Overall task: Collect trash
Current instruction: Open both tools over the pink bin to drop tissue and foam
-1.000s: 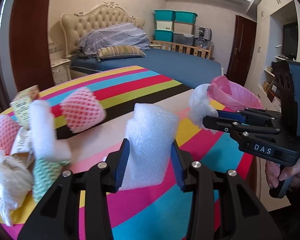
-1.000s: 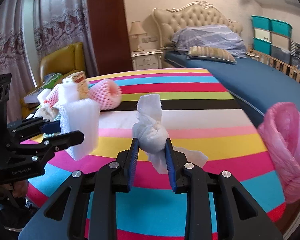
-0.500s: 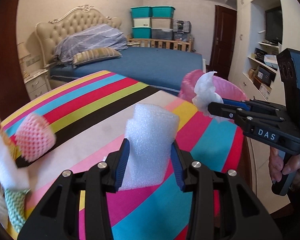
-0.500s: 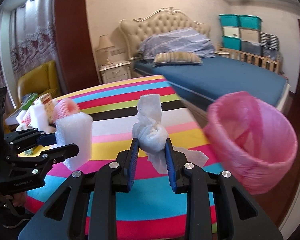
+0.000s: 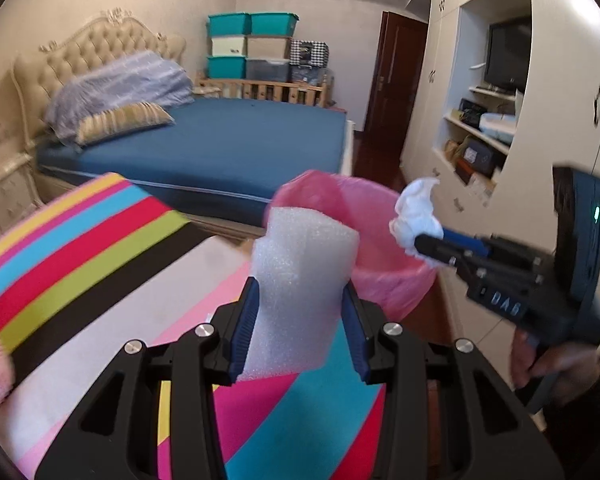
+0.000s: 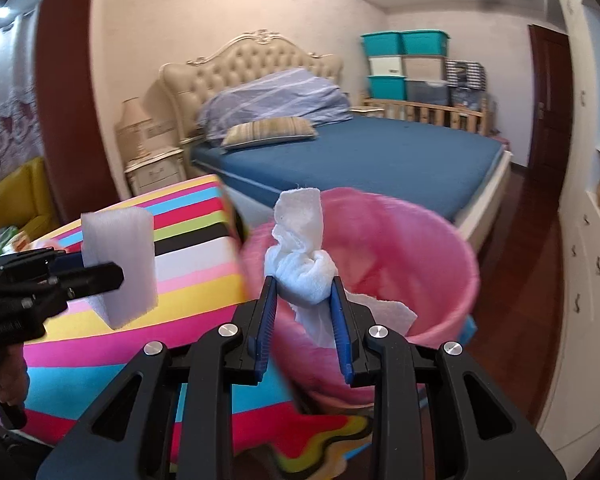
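Both grippers have swung toward the pink bin (image 6: 412, 264); left gripper (image 5: 300, 320) jaws pinch the foam block (image 5: 300, 280), right gripper (image 6: 304, 304) jaws pinch the tissue wad (image 6: 304, 268) at the bin's 9 o'clock.

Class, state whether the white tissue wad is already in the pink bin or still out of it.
Out. The tissue wad is clamped in the right gripper, held before the pink bin, unreleased.
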Action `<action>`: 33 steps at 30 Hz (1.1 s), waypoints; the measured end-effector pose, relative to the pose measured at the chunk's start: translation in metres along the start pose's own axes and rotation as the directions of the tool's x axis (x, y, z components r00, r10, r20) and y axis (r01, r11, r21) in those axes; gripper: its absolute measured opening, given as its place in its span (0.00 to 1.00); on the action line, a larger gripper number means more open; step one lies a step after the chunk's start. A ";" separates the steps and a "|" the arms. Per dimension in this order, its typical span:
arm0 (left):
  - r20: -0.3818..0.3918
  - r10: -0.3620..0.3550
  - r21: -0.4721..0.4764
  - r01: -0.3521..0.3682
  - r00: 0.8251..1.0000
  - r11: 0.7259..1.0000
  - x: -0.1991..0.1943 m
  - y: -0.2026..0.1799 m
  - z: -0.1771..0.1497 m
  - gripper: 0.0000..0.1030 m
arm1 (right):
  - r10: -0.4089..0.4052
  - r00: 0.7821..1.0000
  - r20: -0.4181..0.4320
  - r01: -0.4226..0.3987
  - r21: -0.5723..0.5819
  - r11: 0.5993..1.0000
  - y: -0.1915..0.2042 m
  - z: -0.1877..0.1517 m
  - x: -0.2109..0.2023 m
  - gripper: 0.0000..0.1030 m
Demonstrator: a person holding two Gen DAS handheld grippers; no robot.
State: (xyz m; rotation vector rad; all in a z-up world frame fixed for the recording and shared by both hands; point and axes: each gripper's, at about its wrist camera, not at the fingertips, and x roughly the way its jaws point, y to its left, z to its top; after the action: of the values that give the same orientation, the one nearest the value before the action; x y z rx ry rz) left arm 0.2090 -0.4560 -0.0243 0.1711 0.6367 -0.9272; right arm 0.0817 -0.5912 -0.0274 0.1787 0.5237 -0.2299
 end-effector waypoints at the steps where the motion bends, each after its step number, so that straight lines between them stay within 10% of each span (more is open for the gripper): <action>1: -0.006 -0.024 -0.008 0.024 1.000 1.000 0.010 -0.003 0.009 0.39 | -0.009 1.000 0.000 0.009 0.006 1.000 -0.007 0.002 0.003 0.26; 15: -0.002 -0.053 -0.015 0.053 0.999 0.998 0.114 -0.035 0.102 0.40 | -0.068 0.998 0.013 0.068 0.032 0.997 -0.070 0.026 0.049 0.31; 18: 0.011 -0.037 -0.030 0.038 0.999 0.999 0.126 -0.038 0.119 0.65 | -0.084 0.996 0.002 0.084 0.031 0.996 -0.074 0.027 0.061 0.53; 33: 0.073 0.206 -0.064 -0.202 0.976 0.977 0.046 0.010 0.071 0.95 | -0.067 0.997 0.045 0.065 0.048 0.997 -0.051 0.014 0.005 0.66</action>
State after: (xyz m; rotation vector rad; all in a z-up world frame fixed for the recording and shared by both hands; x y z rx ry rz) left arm 0.2676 -0.5099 0.0050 0.1457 0.5599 -0.7135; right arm 0.0789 -0.6437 -0.0233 0.2010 0.4788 -0.3101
